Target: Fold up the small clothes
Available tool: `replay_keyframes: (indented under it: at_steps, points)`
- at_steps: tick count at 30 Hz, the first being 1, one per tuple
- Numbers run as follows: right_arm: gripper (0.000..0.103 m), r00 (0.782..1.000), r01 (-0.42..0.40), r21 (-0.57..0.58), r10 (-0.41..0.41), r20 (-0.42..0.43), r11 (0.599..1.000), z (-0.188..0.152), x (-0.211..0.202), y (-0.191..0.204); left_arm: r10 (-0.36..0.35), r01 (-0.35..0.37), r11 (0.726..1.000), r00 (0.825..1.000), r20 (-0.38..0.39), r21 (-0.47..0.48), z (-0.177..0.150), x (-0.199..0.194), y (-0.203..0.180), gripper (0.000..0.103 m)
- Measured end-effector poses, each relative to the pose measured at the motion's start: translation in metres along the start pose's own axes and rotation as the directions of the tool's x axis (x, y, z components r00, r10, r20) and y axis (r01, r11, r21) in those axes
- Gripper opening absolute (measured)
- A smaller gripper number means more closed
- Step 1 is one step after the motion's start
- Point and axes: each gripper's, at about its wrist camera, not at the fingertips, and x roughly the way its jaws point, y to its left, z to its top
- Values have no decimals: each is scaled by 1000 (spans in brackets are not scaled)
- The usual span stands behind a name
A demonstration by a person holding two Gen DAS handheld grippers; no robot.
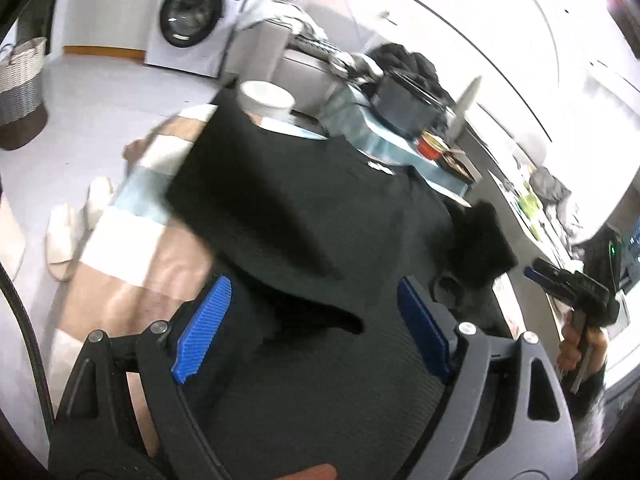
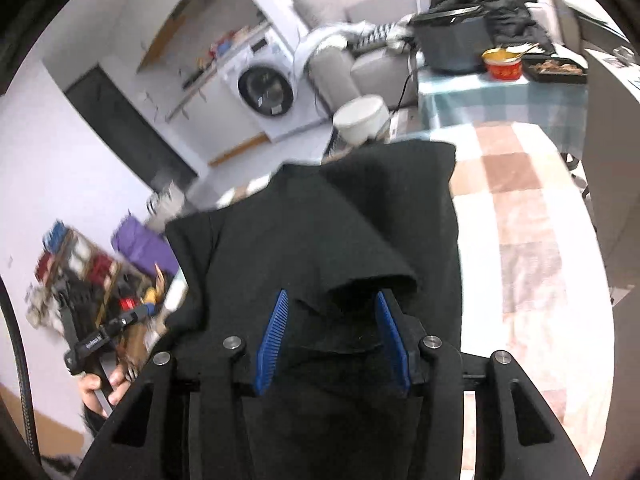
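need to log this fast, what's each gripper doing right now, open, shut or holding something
left gripper: open, black shirt lying between the pads, not pinched
right gripper: open, the shirt's fold loose between the pads

L gripper (image 1: 312,328): I hold jaws wide apart, angled down. R gripper (image 2: 332,336): jaws parted, pads clear. Both gripped by bare hands.

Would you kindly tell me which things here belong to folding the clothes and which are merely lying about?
For the job: black garment, left gripper, right gripper, checked table.

Lying about: white bowl, red cup, washing machine, slippers, basket.
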Motion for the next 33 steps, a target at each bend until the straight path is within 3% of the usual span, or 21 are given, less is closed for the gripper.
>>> replay_keyframes:
  at_steps: [5, 11, 14, 15, 18, 20, 22, 23, 24, 30, 32, 33]
  points:
    - [58, 999, 40, -8, -40, -28, 999, 8, 19, 10, 44, -44, 998, 999, 7, -46, 9, -3, 24, 84]
    - [56, 993, 103, -122, -110, -49, 987, 21, 58, 40, 83, -81, 987, 997, 8, -137, 16, 10, 44, 84]
    - [7, 988, 121, -157, -134, -74, 980, 27, 73, 50, 92, -88, 980, 996, 15, -177, 17, 16, 54, 84]
    - [6, 991, 96, -153, -109, -78, 984, 31, 77, 54, 98, -94, 977, 995, 14, -192, 18, 18, 58, 84]
    - [6, 995, -53, -89, 45, -84, 995, 49, 88, 67, 90, -86, 968, 996, 7, -237, 23, 29, 66, 84]
    - [6, 985, -163, -23, 161, -59, 986, 62, 94, 72, 87, -82, 961, 996, 5, -263, 27, 38, 71, 84]
    - [18, 972, -226, 22, 227, -59, 974, 70, 101, 76, 74, -72, 955, 997, -3, -289, 30, 47, 76, 83]
    - [36, 976, -207, 25, 209, -67, 978, 73, 103, 79, 60, -61, 952, 998, -10, -300, 32, 54, 77, 83]
    - [44, 986, -157, 15, 157, -51, 988, 72, 101, 83, 46, -50, 951, 999, -19, -305, 33, 65, 68, 80]
    - [45, 997, -61, -66, 58, -42, 996, 53, 72, 79, 15, -32, 942, 998, -55, -333, 37, 103, 70, 75]
    - [45, 998, -53, -63, 50, -35, 997, 45, 62, 74, -7, -15, 927, 998, -56, -376, 38, 115, 77, 65]
    - [45, 998, -48, -65, 46, -32, 997, 41, 58, 71, -10, -13, 922, 998, -57, -386, 39, 119, 79, 53]
